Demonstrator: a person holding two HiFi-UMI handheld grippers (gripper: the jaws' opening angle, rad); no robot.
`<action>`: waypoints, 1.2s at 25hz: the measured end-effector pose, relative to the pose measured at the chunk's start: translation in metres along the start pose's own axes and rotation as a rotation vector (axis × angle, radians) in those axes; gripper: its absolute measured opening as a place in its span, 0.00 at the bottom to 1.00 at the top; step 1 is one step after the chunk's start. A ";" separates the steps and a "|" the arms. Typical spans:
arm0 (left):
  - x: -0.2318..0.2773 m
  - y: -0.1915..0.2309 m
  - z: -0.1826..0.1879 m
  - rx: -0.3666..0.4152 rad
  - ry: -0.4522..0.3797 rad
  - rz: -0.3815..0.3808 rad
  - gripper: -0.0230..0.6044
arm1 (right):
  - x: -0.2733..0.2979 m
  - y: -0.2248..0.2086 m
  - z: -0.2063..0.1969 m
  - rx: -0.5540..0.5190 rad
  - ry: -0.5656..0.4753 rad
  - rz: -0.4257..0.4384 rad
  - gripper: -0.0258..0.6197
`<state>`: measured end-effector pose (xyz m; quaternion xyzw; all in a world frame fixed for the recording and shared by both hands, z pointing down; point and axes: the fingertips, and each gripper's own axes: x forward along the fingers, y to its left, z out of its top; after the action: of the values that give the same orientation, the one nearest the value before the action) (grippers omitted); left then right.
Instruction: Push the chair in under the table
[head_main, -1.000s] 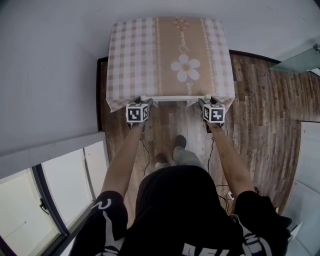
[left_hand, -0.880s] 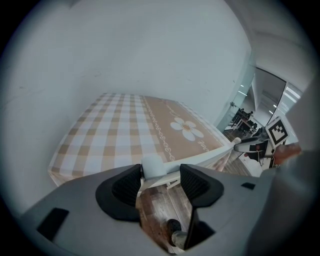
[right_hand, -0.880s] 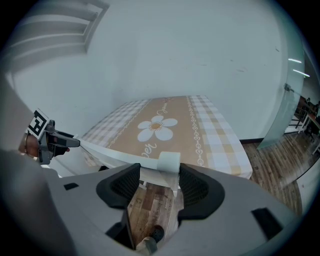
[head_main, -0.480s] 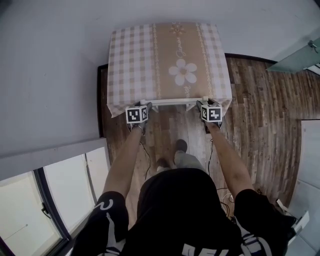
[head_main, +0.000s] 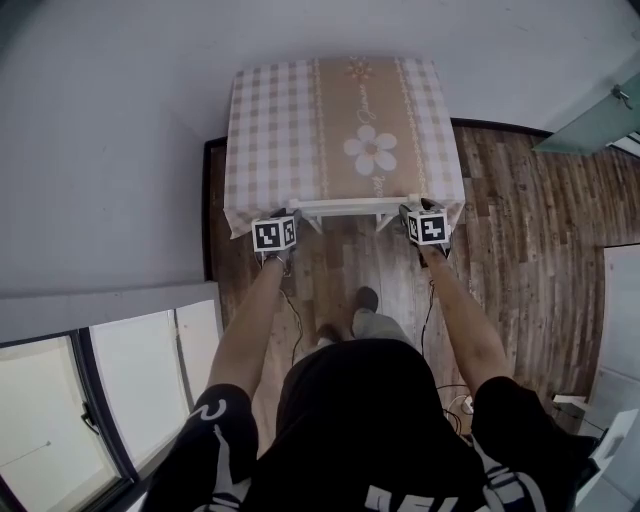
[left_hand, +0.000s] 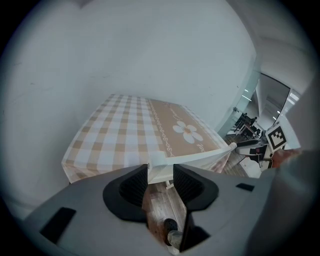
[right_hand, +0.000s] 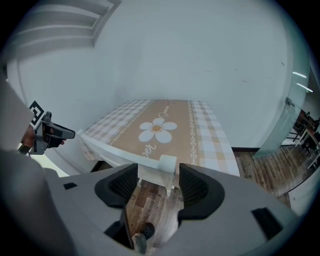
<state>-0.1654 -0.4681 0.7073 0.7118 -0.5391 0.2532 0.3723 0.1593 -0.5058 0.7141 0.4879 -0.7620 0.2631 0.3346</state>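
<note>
As the person stood on the dark wood-plank floor (head_main: 500, 230), the black short-sleeved shirt (head_main: 350, 420) lay nearest the head camera, with one dark shoe (head_main: 365, 298) just ahead of it. The left forearm (head_main: 250, 320) and right forearm (head_main: 460, 320) reached forward and down.

Left tongs (left_hand: 160, 172): grey two-jaw tool with a square-marker cube, set at the left end of the top rail of the white wooden chair (head_main: 350, 206). Its jaws had just been closing and stood narrow. The rail's left corner post sat at the tips, close against one pad, with a thin gap beside the other. The post was not pinched from both sides.

Right tongs (right_hand: 158, 172): same build, at the right end of the rail. Its jaws had just been opening and stood wide. The right corner post sat between them with clear gaps on both sides, touching neither pad.

Chair: only the top rail and the heads of its back uprights showed. The rest lay under the tabletop (head_main: 275, 110), with the rail just beside the near hanging edge of the cloth.

Tabletop: covered by a beige-and-white checked cloth (head_main: 440, 110) with a tan centre strip and a white daisy print (head_main: 372, 150). Its far edge stood close to the plain white wall (head_main: 110, 150).
</note>
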 end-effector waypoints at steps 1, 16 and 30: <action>-0.003 0.000 0.000 0.002 -0.006 0.000 0.31 | -0.003 0.001 0.003 -0.003 -0.008 -0.001 0.47; -0.074 -0.027 0.051 0.107 -0.199 -0.035 0.30 | -0.070 0.042 0.065 -0.080 -0.205 0.003 0.47; -0.153 -0.073 0.085 0.181 -0.401 -0.081 0.29 | -0.161 0.088 0.118 -0.098 -0.451 0.018 0.42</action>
<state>-0.1431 -0.4378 0.5214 0.7995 -0.5483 0.1387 0.2022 0.0966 -0.4665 0.5093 0.5109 -0.8336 0.1131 0.1770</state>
